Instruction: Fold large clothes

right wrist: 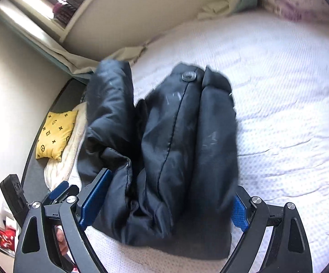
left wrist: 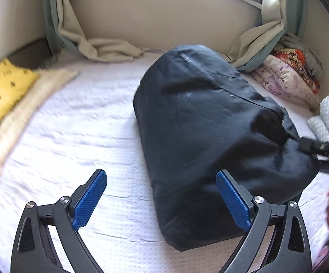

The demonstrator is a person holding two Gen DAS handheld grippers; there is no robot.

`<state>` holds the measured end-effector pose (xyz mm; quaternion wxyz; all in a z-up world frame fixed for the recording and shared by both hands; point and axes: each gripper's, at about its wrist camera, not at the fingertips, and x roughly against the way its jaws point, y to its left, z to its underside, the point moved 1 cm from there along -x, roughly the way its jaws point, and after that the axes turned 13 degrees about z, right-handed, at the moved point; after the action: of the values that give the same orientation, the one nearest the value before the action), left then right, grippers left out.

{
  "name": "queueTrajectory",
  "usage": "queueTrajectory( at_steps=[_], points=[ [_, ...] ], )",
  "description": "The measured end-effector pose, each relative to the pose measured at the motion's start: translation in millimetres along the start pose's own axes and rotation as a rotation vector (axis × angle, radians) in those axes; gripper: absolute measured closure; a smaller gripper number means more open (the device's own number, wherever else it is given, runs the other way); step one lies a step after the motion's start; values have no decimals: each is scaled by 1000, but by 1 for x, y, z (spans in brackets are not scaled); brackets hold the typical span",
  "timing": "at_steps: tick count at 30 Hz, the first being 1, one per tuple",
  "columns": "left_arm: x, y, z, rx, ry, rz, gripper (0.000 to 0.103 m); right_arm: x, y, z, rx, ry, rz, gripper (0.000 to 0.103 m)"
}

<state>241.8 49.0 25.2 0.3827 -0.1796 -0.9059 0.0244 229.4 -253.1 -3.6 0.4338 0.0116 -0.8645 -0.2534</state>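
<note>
Black gripper (left wrist: 161, 199) frames, blue textured pads (left wrist: 89, 201), silver screws (left wrist: 30, 204).

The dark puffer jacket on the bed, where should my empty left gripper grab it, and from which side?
Take the jacket at its near bottom edge, which lies flat on the bedsheet, coming low from the front. The left gripper is open right beside it; the right gripper straddles the bunched bulk.
</note>
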Motion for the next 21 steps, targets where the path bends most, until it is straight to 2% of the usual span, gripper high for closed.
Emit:
queueTrajectory(
  at_steps=[4, 6, 9, 13, 17, 19, 21],
  points=[
    [14, -14, 2, -57, -12, -38, 2, 28, -4, 2, 21, -70, 34, 12],
    [20, -22, 4, -72, -13, -46, 2, 51, -3, 2, 57, -147, 83, 12],
    [35, -31, 11, -83, -31, -52, 1, 79, 9, 4, 106, -231, 126, 11],
    [56, -51, 24, -103, -54, -67, 0, 107, 39, 24, 207, -315, 160, 8],
    [71, -71, 46, -113, -60, -83, 0, 119, 43, 59, 245, -337, 171, 4],
    [77, -75, 58, -98, -60, -65, 0, 120, 45, 79, 238, -323, 190, 0],
    [83, -80, 71, -77, -49, -54, 0, 118, 47, 93, 240, -300, 213, 0]
  ],
)
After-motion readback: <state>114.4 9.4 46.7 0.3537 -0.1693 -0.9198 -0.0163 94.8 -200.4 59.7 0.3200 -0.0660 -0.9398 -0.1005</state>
